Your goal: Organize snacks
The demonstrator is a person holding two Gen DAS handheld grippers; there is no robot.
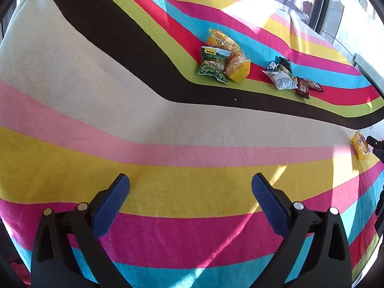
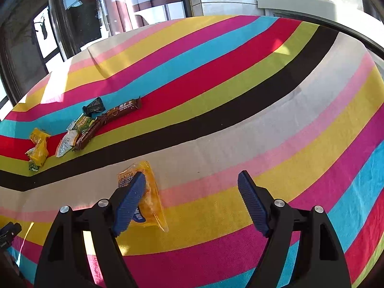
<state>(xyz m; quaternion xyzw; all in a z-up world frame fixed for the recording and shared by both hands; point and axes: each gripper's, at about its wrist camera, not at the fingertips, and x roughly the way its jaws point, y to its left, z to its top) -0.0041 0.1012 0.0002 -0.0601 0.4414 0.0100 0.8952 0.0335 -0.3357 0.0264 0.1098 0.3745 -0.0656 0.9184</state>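
Note:
A single yellow snack packet (image 2: 153, 199) lies flat on the striped cloth, on the cream and pink bands. My right gripper (image 2: 192, 180) hangs just over it, open wide; its left finger (image 2: 130, 201) covers part of the packet and no pad presses on it. The same yellow packet (image 1: 360, 147) shows at the right edge of the left wrist view. My left gripper (image 1: 190, 187) is open over the yellow band with nothing between its pads. Farther off lie two groups: yellow packets with a green pea bag (image 1: 212, 66), and white, dark and brown wrappers (image 1: 283, 79).
The striped cloth (image 2: 240, 110) covers the whole table and drops off at its edges. In the right wrist view the brown bars (image 2: 120, 110) and the yellow packets (image 2: 38, 148) lie at far left. Windows and a white unit (image 2: 300, 4) stand behind the table.

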